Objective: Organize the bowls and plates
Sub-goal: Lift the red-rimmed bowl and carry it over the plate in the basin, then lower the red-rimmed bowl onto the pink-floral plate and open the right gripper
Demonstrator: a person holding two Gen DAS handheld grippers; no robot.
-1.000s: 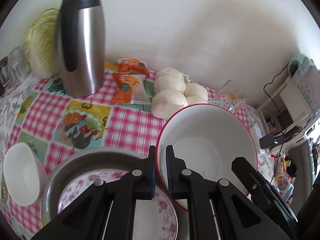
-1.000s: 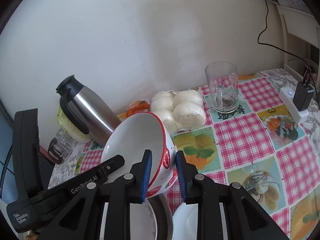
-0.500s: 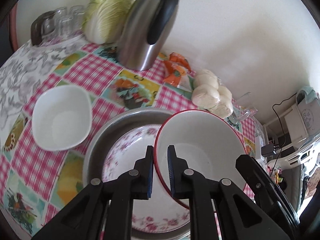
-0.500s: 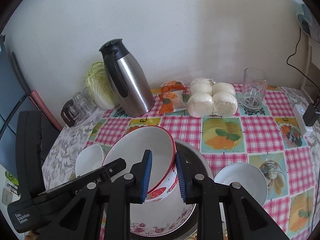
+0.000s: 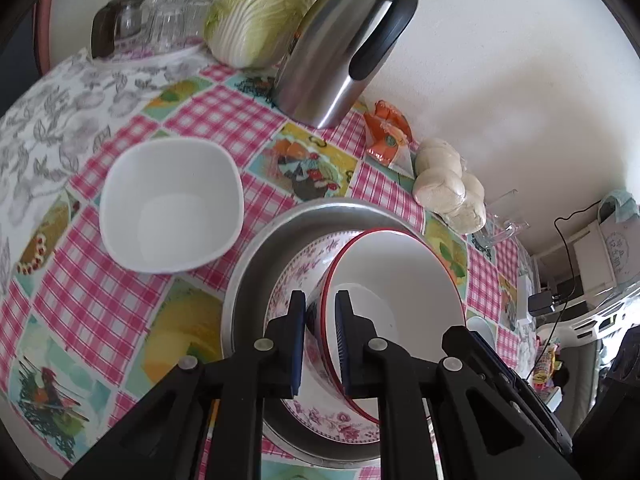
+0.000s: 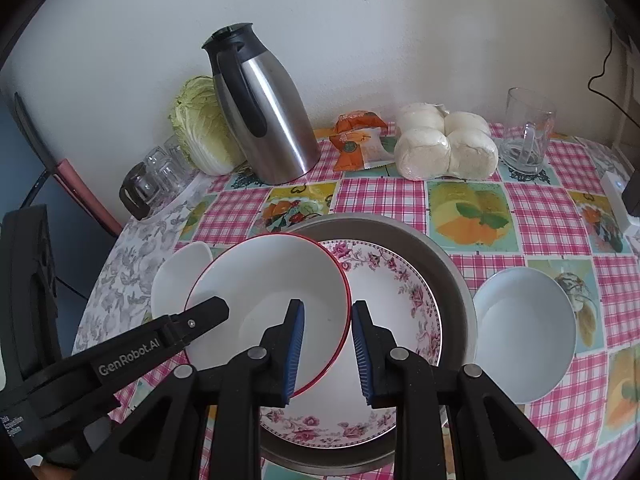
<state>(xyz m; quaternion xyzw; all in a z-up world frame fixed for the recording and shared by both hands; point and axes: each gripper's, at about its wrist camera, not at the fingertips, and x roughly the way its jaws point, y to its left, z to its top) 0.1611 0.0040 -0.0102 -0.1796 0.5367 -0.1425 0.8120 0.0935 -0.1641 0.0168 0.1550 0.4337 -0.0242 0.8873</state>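
Left gripper [image 5: 320, 320] pinches the rim of the red-rimmed bowl [image 5: 400, 276] at lower centre, over the floral plate [image 5: 296, 280] in the metal basin [image 5: 256, 256]. Square white bowl [image 5: 168, 204] sits centre-left.

Glossy ceramic red-rimmed bowl [image 6: 256, 276] and floral plate [image 6: 396, 280] over a dull metal pan [image 6: 452, 276]; brushed-steel jug [image 6: 272, 120].

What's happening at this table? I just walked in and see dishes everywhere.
A person with a gripper in each hand is stacking dishes. Both the left gripper and the right gripper pinch opposite sides of the red-rimmed bowl, holding it tilted over the floral plate that lies in the metal pan. A square white bowl and a round white bowl wait on the checked tablecloth either side.
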